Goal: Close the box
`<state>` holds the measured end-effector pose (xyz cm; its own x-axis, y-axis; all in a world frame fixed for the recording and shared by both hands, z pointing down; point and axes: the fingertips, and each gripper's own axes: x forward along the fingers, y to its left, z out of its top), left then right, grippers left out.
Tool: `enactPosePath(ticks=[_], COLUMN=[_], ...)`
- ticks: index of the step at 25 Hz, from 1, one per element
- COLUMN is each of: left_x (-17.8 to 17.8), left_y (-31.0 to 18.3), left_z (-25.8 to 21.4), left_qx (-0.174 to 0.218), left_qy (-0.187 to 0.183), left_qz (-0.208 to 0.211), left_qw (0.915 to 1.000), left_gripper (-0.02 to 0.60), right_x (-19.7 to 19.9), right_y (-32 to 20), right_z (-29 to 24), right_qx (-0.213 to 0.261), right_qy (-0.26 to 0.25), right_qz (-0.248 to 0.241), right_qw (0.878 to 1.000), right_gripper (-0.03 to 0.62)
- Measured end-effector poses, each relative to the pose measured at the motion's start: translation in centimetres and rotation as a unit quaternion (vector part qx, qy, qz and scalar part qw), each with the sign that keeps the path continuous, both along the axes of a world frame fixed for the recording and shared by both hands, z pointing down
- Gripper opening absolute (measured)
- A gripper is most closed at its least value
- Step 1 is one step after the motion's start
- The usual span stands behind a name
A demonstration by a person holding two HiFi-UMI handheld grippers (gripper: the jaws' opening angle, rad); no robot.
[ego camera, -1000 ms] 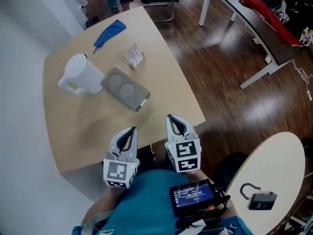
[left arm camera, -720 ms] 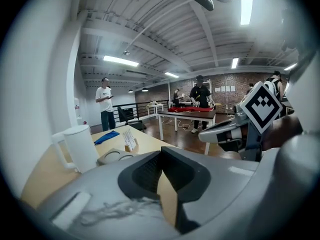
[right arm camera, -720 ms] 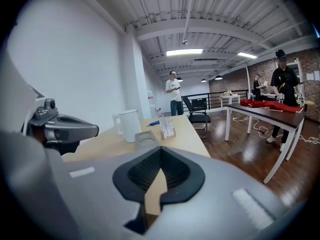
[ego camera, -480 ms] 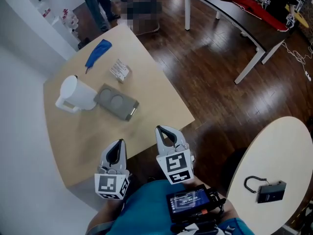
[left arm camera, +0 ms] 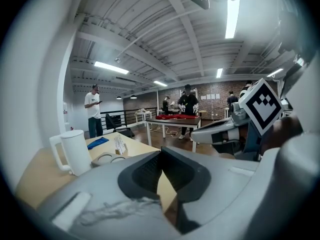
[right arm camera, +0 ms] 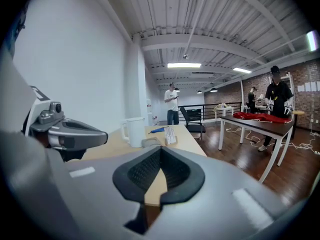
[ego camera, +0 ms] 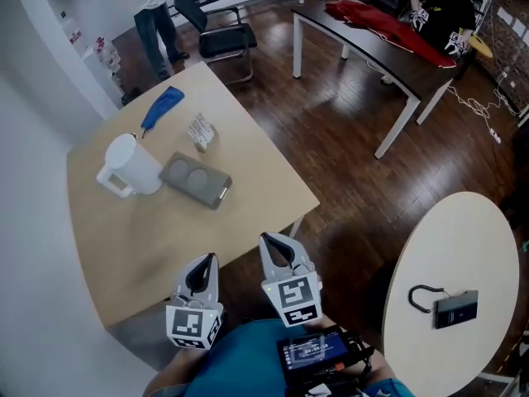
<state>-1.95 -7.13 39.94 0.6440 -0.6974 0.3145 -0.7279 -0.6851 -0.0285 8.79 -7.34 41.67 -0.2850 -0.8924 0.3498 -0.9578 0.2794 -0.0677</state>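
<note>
Pale wood is filling most of the scene, a desk running away from the person toward 11 o'clock. On it the grey box is lying flat, two round dimples in its top, its long side slanting toward 4 o'clock; from here I am not making out whether its lid is fully down. A white jug is standing against its 9 o'clock end, touching or just beside it. A small printed carton is sitting near at 12 o'clock, and a blue cloth is lying beyond that. The left gripper and the right gripper are hanging side by side over the near edge at 6 o'clock, well apart from the box, each with its fingers pressed together on nothing. Off at 4 o'clock a round table is carrying a black device. To my eye the reach is not yet begun. Trouble could be coming from the jug: an arm sweeping in from 9 o'clock could tip it. The box could also be sliding on the smooth wood if only one gripper presses it.
</note>
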Motion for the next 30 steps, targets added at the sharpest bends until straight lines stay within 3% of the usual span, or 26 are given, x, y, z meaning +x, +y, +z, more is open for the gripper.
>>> enactPosePath(ticks=[9, 15, 21, 30], left_x=[-7.2, -9.9, -9.9, -7.4], left_y=[7.1, 11.5, 14.3, 17.5], left_z=[-0.9, -1.5, -1.6, -0.7], left_qx=[0.012, 0.019, 0.018, 0.022], left_qy=[0.026, 0.057, 0.069, 0.047], left_qz=[0.020, 0.032, 0.044, 0.051], left_qw=[0.9994, 0.9977, 0.9965, 0.9974], left_gripper=[-0.006, -0.006, -0.006, -0.006], right_x=[-6.5, -9.7, -11.0, -8.1], right_y=[6.8, 12.1, 15.8, 19.3], right_z=[-2.0, -3.2, -3.5, -3.1], right_qx=[0.008, 0.013, 0.014, 0.023], right_qy=[0.013, 0.033, 0.043, 0.036], right_qz=[0.037, 0.050, 0.055, 0.059], right_qw=[0.999, 0.998, 0.997, 0.997], right_gripper=[-0.009, -0.009, -0.009, -0.009])
